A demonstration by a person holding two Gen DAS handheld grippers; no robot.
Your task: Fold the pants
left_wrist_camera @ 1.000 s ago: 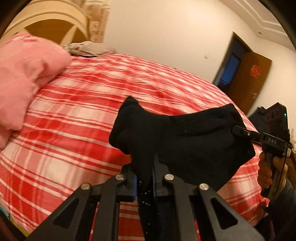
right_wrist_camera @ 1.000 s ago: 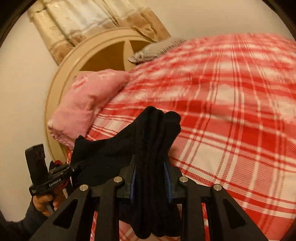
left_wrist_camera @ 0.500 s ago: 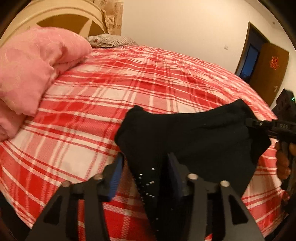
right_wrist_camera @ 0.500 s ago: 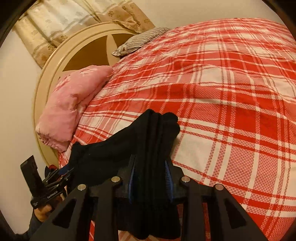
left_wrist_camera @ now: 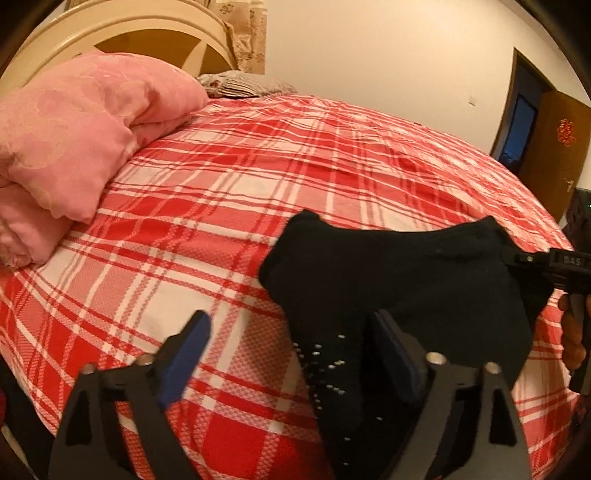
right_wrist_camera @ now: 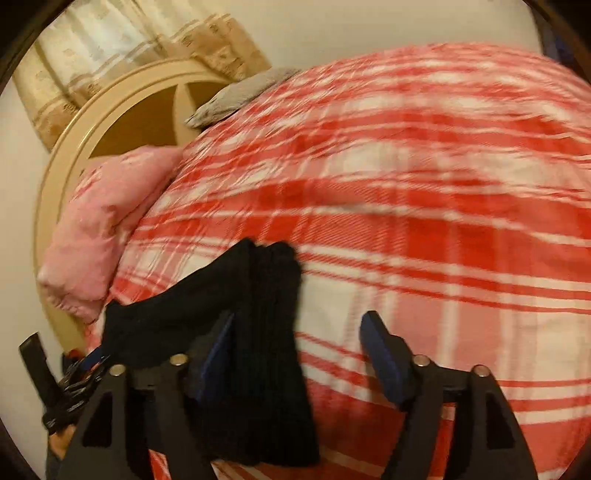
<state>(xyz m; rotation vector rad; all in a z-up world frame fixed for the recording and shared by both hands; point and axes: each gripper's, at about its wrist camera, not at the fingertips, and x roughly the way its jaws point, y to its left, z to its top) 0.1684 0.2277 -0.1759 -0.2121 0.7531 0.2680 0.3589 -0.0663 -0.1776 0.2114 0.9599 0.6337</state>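
Observation:
The folded black pants (left_wrist_camera: 388, 266) lie on the red plaid bed sheet (left_wrist_camera: 258, 184), stretched between my two grippers. My left gripper (left_wrist_camera: 291, 319) has its jaws opening wide. The cloth only rests against its right finger (left_wrist_camera: 391, 343), and the left finger stands clear over the sheet. My right gripper (right_wrist_camera: 298, 319) is opening too. One bunched end of the pants (right_wrist_camera: 266, 295) leans on its left finger (right_wrist_camera: 218, 347), with a wide gap to the other pad. Neither pair of pads presses the cloth.
A folded pink quilt (left_wrist_camera: 74, 140) lies at the head of the bed before a cream headboard (left_wrist_camera: 129, 29). A grey pillow (left_wrist_camera: 243, 83) sits beyond it. A brown door (left_wrist_camera: 554, 140) stands open at the far right. A person's hand (left_wrist_camera: 572, 332) holds the right gripper.
Both grippers, shut on the pants a second ago, have sunk toward the bed and spread their jaws. The pants have dropped from hanging to lying on the sheet.

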